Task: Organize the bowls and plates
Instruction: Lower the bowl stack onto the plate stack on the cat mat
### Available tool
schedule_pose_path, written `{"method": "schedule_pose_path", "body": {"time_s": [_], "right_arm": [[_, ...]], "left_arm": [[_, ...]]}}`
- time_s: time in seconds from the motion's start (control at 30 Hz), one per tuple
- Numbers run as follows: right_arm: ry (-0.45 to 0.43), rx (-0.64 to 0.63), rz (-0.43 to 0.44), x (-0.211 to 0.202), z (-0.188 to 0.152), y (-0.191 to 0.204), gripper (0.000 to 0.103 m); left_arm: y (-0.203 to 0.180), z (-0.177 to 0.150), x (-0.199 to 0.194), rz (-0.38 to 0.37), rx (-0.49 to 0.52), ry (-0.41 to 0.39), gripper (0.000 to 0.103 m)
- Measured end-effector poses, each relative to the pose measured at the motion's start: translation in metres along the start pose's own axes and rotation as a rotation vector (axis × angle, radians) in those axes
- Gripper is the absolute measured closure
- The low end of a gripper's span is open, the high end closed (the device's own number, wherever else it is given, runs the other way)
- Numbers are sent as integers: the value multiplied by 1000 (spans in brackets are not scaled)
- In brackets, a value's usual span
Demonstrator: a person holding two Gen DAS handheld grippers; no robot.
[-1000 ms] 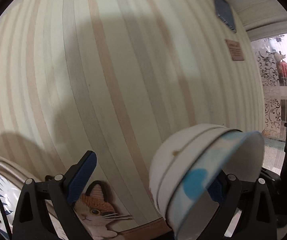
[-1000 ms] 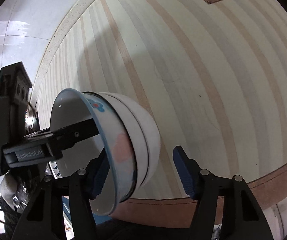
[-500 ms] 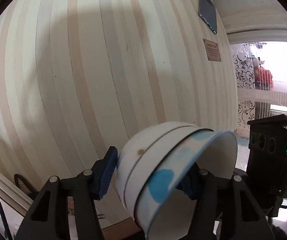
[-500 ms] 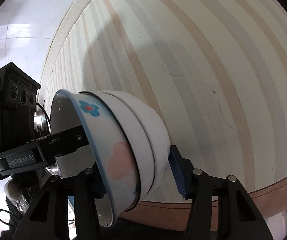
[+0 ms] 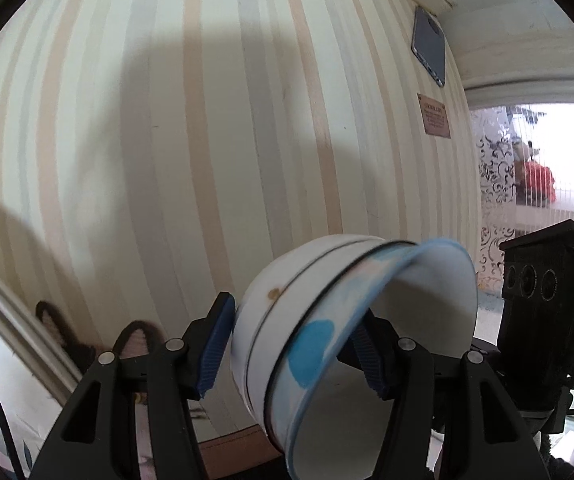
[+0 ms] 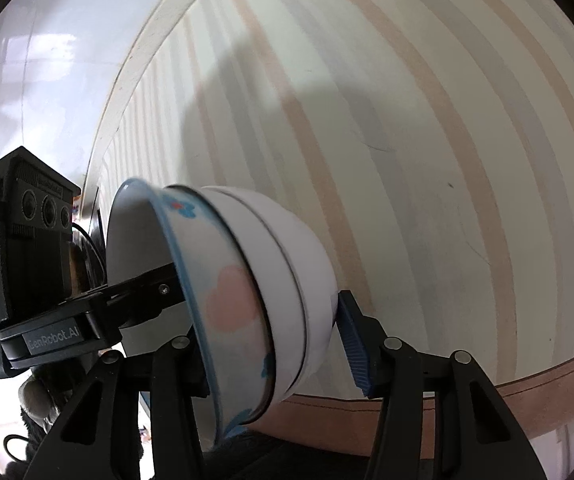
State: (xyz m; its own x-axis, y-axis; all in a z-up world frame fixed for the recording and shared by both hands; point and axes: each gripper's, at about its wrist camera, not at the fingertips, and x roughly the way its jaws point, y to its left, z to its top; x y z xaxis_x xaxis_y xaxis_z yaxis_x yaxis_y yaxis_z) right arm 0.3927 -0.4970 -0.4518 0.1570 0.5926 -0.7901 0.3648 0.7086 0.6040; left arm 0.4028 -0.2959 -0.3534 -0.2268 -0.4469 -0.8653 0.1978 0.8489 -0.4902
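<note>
From the left wrist we see our left gripper [image 5: 293, 346] closed across a nested stack of bowls [image 5: 327, 344], tipped on its side: one blue pad presses the white base, the other sits inside the blue-rimmed top bowl. The right gripper [image 5: 543, 344] shows at the right edge, its body near the stack's mouth. The stack hangs in the air over the striped cloth [image 5: 167, 140].

From the right wrist the same stack [image 6: 255, 304] lies between the right gripper's [image 6: 275, 354] pads. The right pad touches the white base; the left one is hidden behind the rim, so we cannot tell whether these jaws truly clamp. The left gripper's [image 6: 155, 292] finger reaches into the bowl.

We judge we are mid-carry, both tools on the stack. Next we must level it and lower it to its place without letting the bowls slide apart.
</note>
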Motion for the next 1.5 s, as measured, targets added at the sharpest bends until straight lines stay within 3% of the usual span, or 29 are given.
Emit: {"method": "schedule_pose_path", "body": {"time_s": [0.47, 0.9, 1.23, 1.5], "right_arm": [[-13, -141, -16, 0, 1, 90, 51], [9, -206, 40, 77, -29, 179, 51], [29, -213, 29, 115, -53, 200, 52], [12, -204, 16, 119, -63, 195, 52]], "left_arm": [[34, -10, -66, -26, -38, -139, 48], [130, -35, -124, 33, -86, -192, 48], [173, -43, -123, 39, -119, -188, 48], [189, -47, -123, 50, -102, -174, 47]]}}
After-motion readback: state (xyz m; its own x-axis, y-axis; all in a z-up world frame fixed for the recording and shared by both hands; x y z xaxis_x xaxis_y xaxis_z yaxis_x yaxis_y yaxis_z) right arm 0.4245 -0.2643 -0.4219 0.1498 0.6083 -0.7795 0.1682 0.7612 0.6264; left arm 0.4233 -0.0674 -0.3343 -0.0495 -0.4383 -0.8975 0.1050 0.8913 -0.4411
